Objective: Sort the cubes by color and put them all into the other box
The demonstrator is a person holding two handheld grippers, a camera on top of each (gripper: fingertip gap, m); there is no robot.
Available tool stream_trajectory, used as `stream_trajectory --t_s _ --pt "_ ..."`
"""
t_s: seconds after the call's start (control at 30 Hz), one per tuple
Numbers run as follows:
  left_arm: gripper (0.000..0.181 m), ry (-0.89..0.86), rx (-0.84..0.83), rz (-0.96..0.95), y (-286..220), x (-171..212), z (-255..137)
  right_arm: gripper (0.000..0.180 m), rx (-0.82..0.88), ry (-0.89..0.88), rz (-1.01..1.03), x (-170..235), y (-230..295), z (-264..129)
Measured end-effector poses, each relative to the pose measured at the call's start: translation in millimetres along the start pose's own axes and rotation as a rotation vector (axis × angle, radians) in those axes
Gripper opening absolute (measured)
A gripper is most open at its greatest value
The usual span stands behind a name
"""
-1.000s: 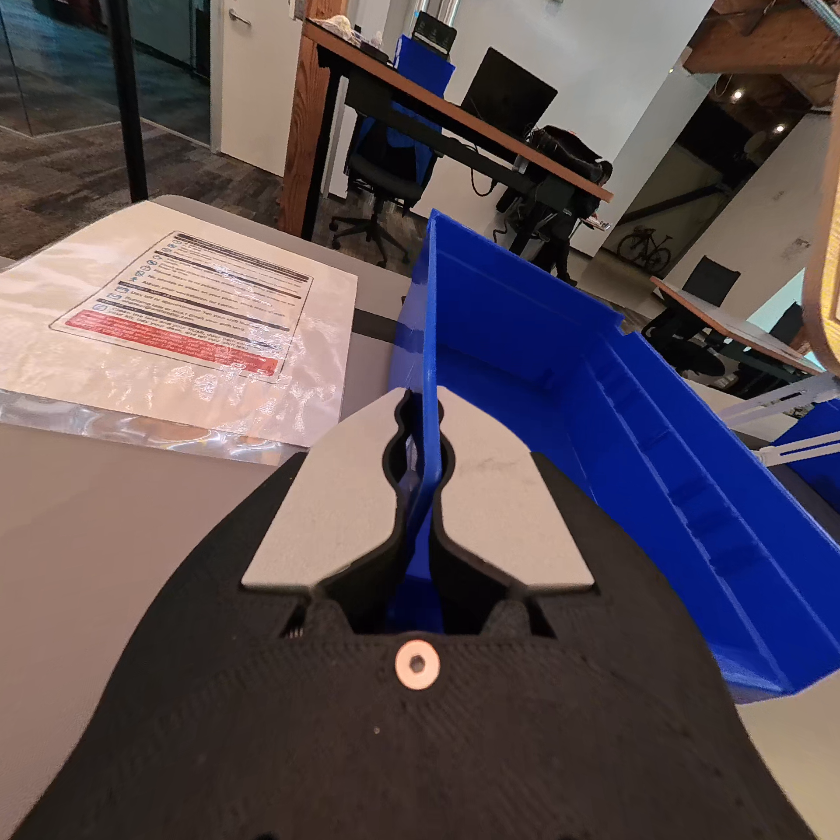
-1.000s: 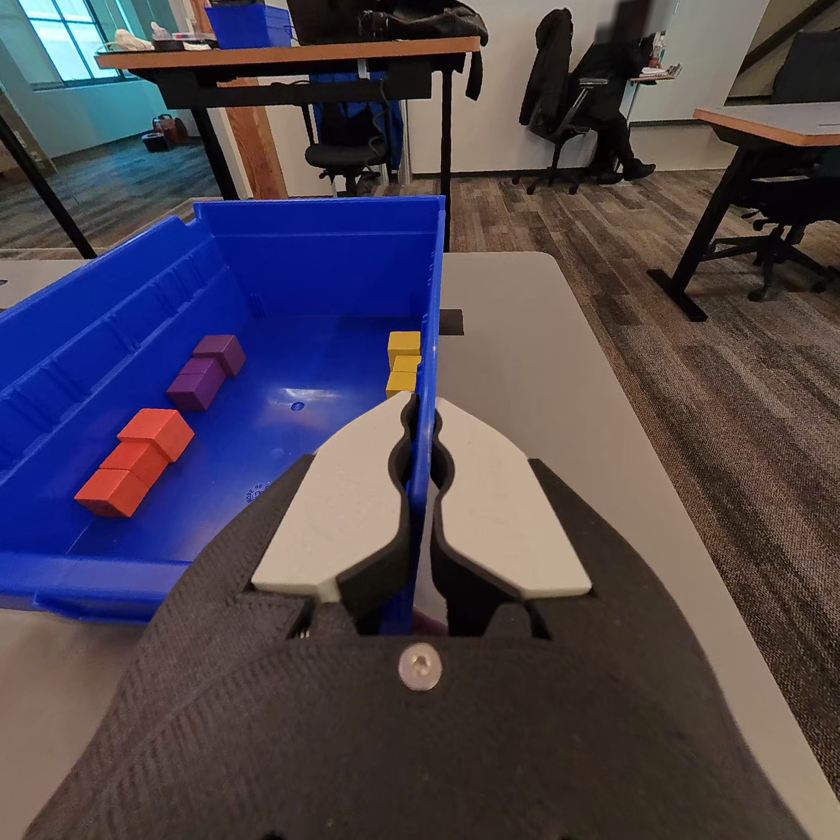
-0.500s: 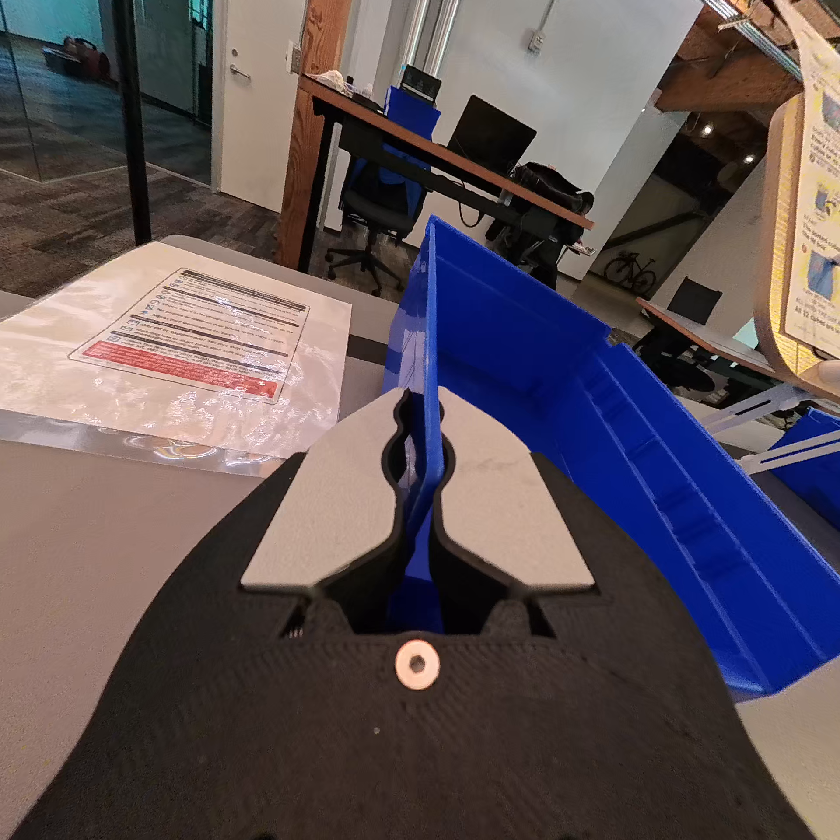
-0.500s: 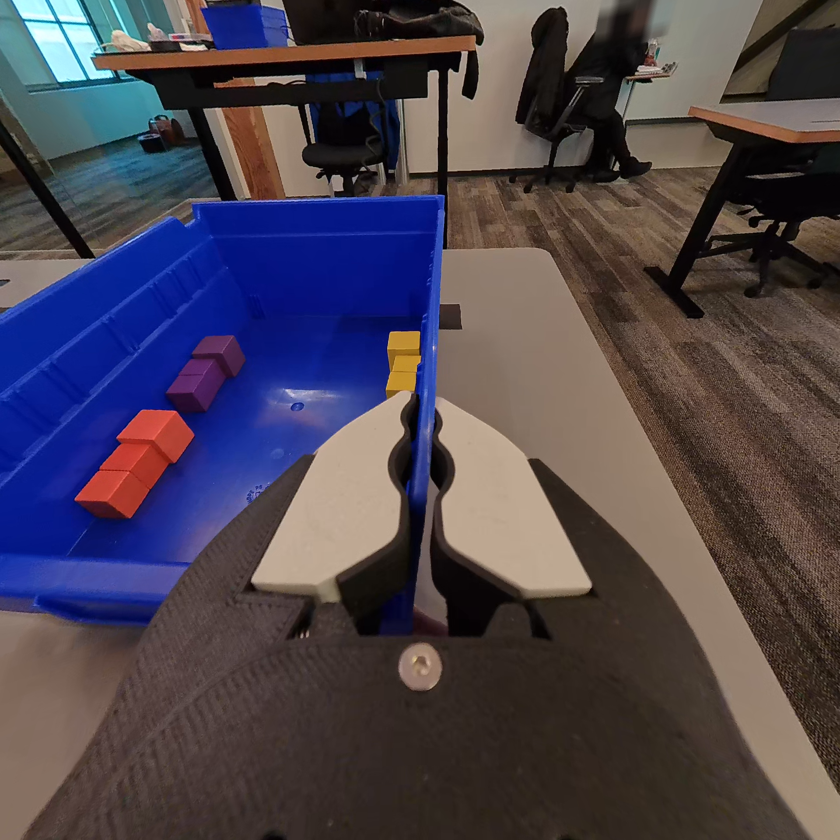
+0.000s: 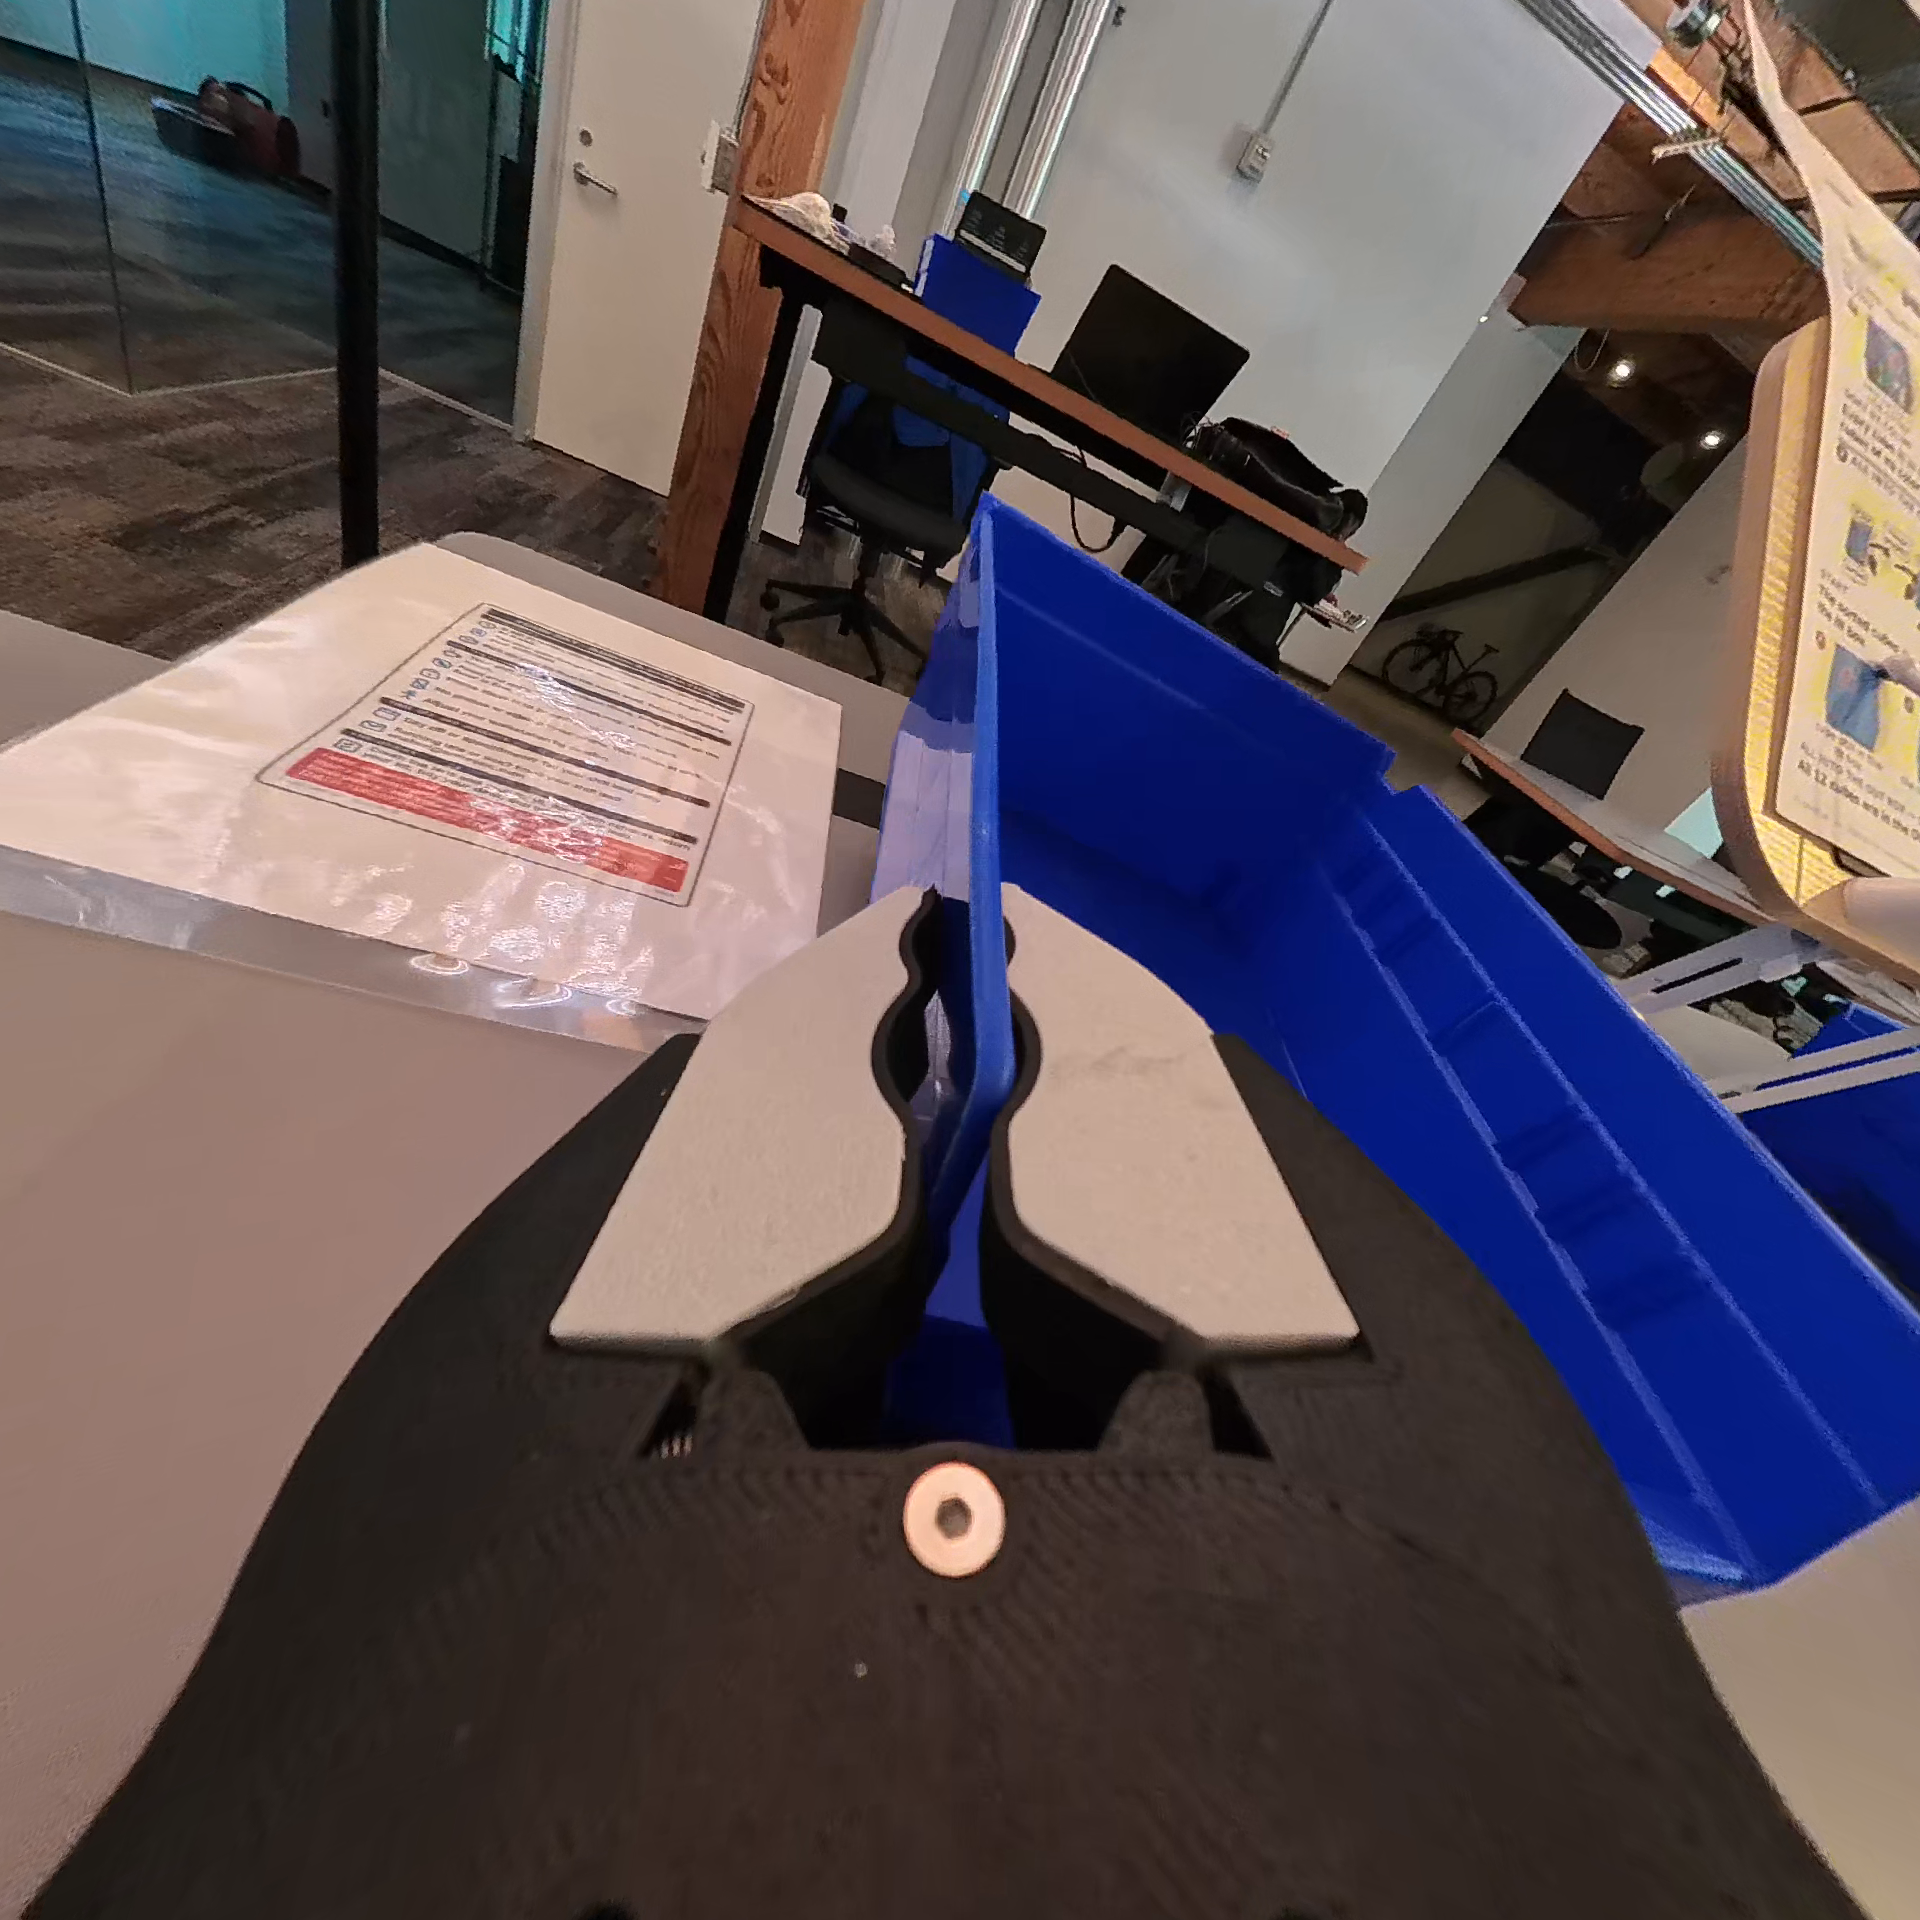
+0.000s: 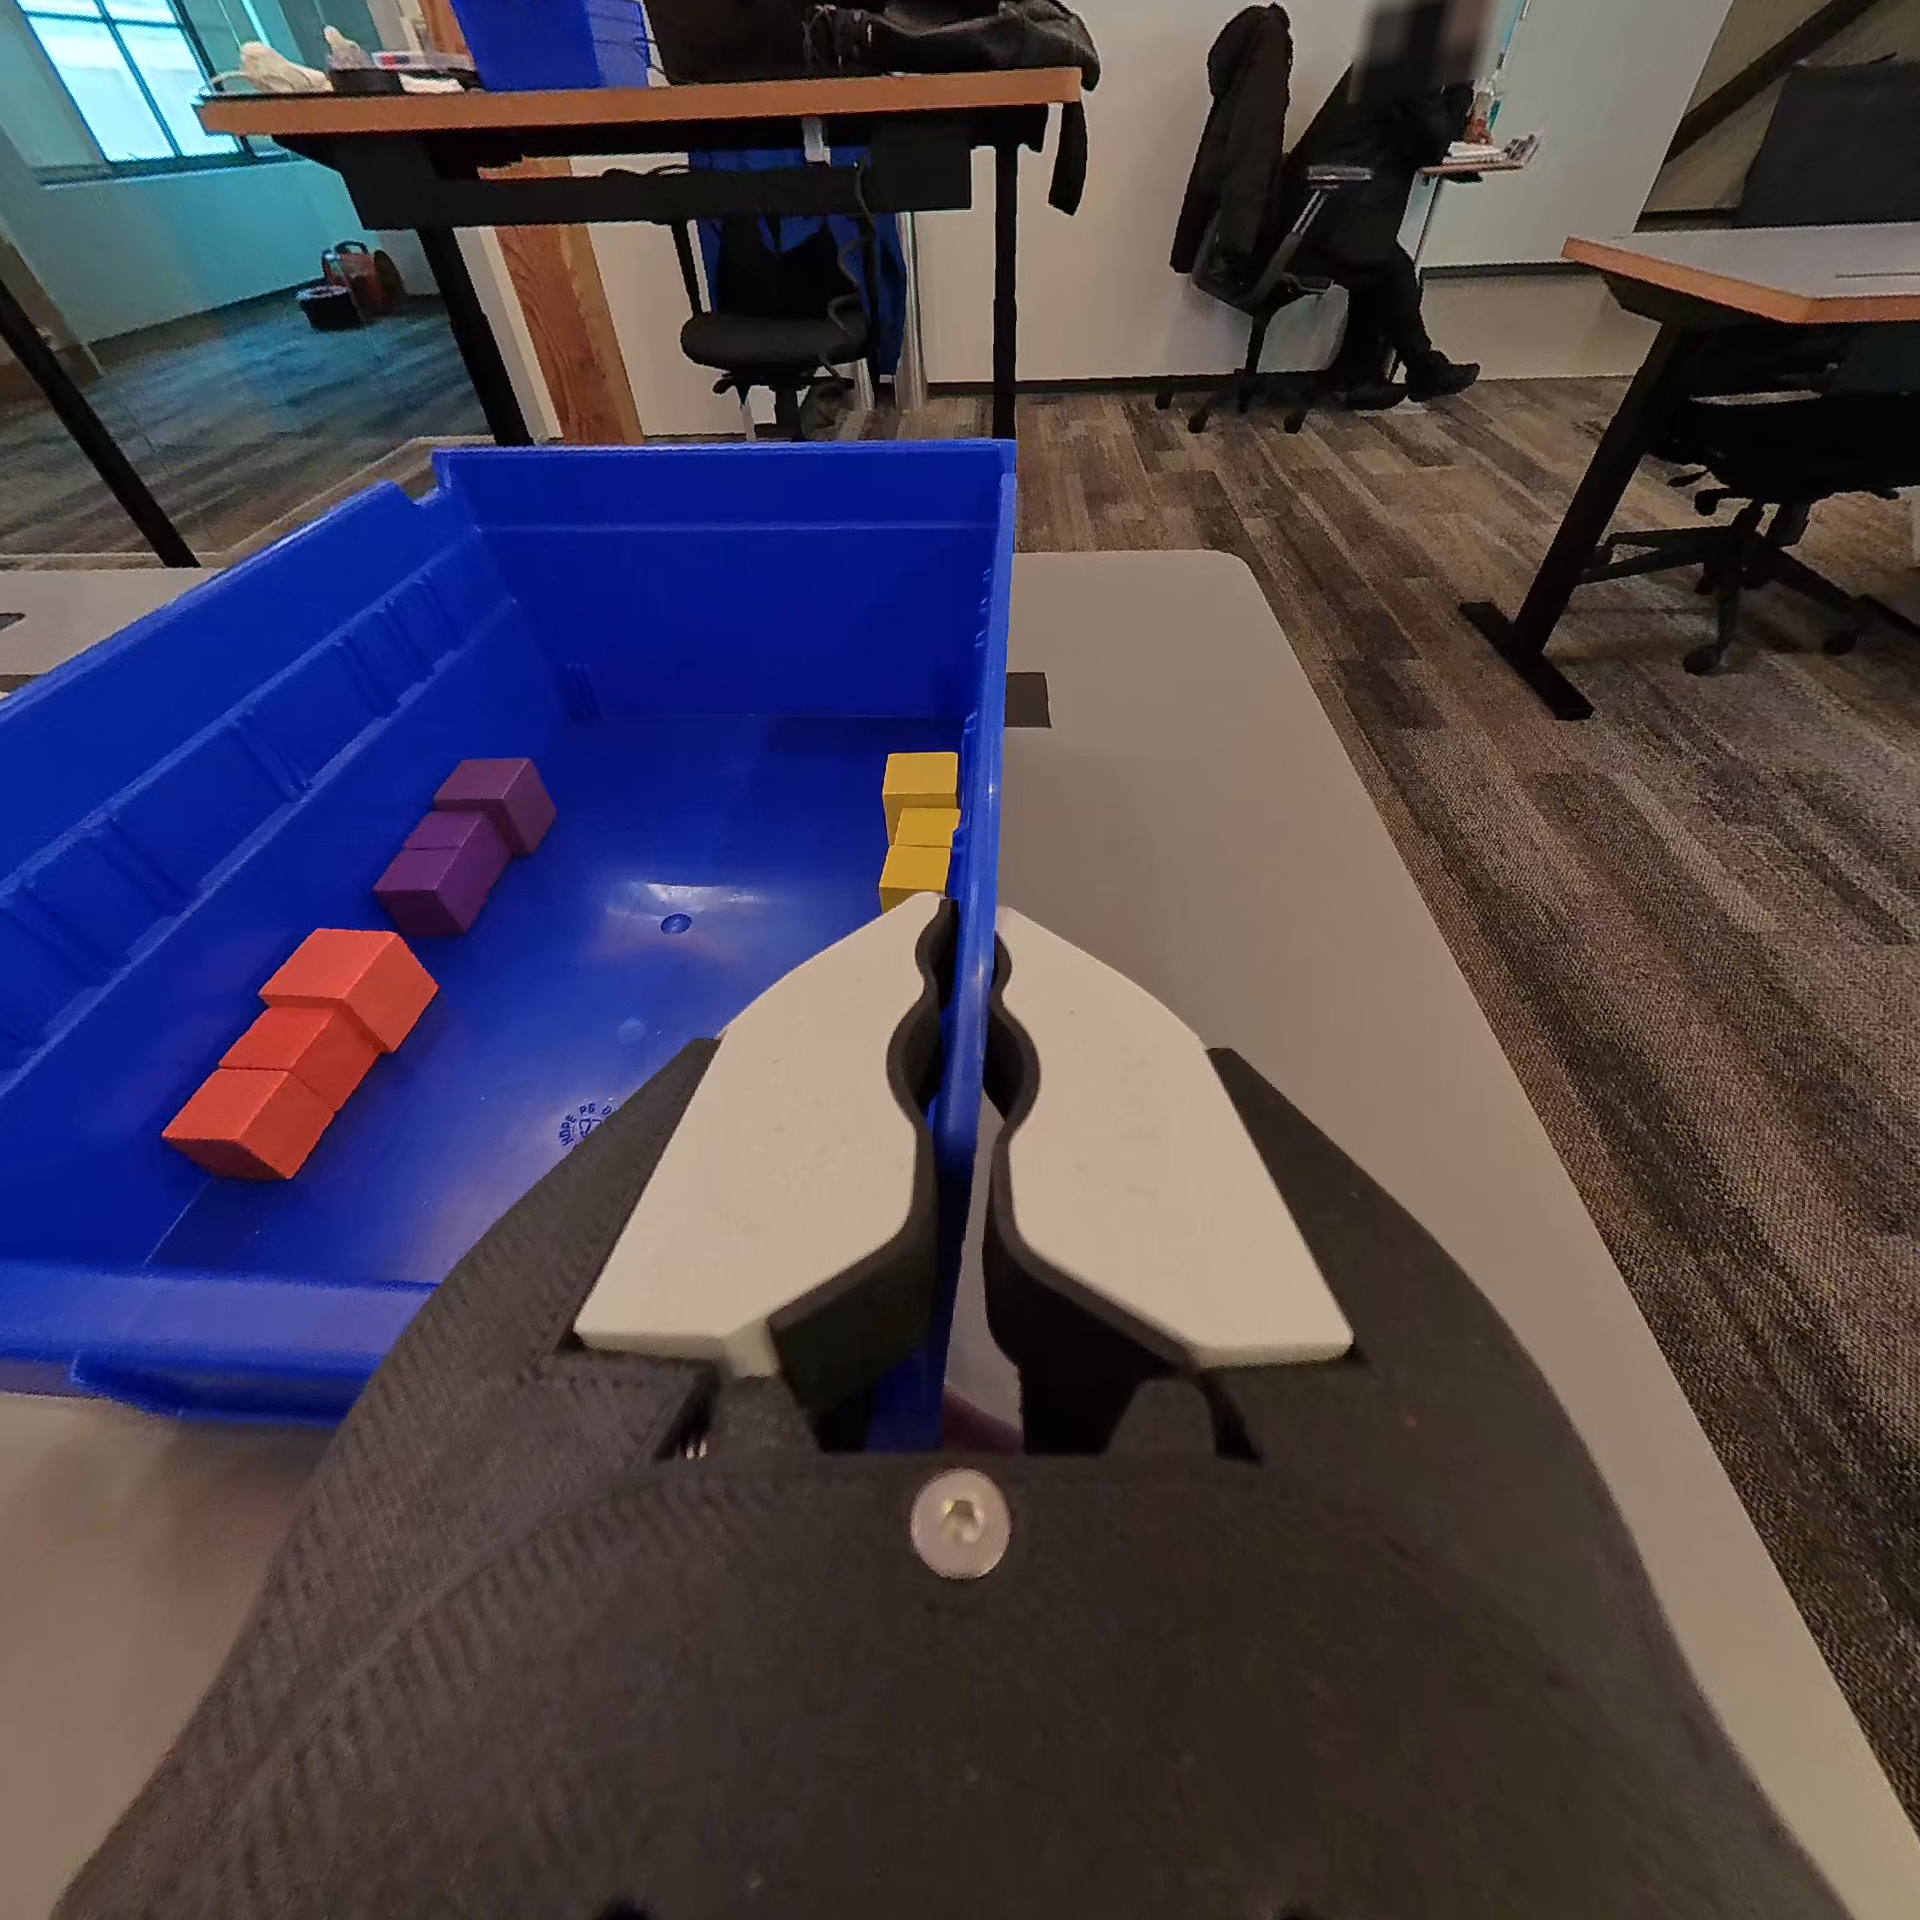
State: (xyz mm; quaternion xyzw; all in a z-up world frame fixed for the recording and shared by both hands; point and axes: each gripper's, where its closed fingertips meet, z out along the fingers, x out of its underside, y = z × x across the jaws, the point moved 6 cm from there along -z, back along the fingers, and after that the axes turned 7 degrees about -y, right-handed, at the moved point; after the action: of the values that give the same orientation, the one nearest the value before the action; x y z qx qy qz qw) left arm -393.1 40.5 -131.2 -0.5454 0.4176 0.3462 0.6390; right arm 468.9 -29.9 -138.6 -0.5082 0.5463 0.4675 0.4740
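My left gripper (image 5: 971, 914) is shut on the left side wall of an empty blue box (image 5: 1195, 769), which tilts up off the grey table. My right gripper (image 6: 971, 920) is shut on the right side wall of a second blue box (image 6: 727, 582) that rests on the table. That box holds three red cubes (image 6: 301, 1049) in a row at the left, three purple cubes (image 6: 468, 842) behind them, and three yellow cubes (image 6: 920, 821) against the right wall. The corner of the second box shows at the right of the left wrist view (image 5: 1860, 1132).
A laminated sheet (image 5: 447, 769) lies on the table left of the empty box. A curved board with a poster (image 5: 1829, 582) stands at the right. The table's right edge (image 6: 1382, 790) drops to the carpet. Desks, chairs and a seated person (image 6: 1382, 208) are beyond. The grippers' ends are close to 85 centimeters from one another.
The left gripper has tilted the empty box upward, and its view now looks higher into the room. The right gripper and its box have hardly moved.
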Motion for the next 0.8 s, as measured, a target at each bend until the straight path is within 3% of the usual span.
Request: stream_trajectory --t_s 0.8 --pt "0.005 -0.058 -0.024 0.005 7.4 -17.2 -41.0 0.002 -0.015 0.013 -0.012 2.9 2.5 -28.8"
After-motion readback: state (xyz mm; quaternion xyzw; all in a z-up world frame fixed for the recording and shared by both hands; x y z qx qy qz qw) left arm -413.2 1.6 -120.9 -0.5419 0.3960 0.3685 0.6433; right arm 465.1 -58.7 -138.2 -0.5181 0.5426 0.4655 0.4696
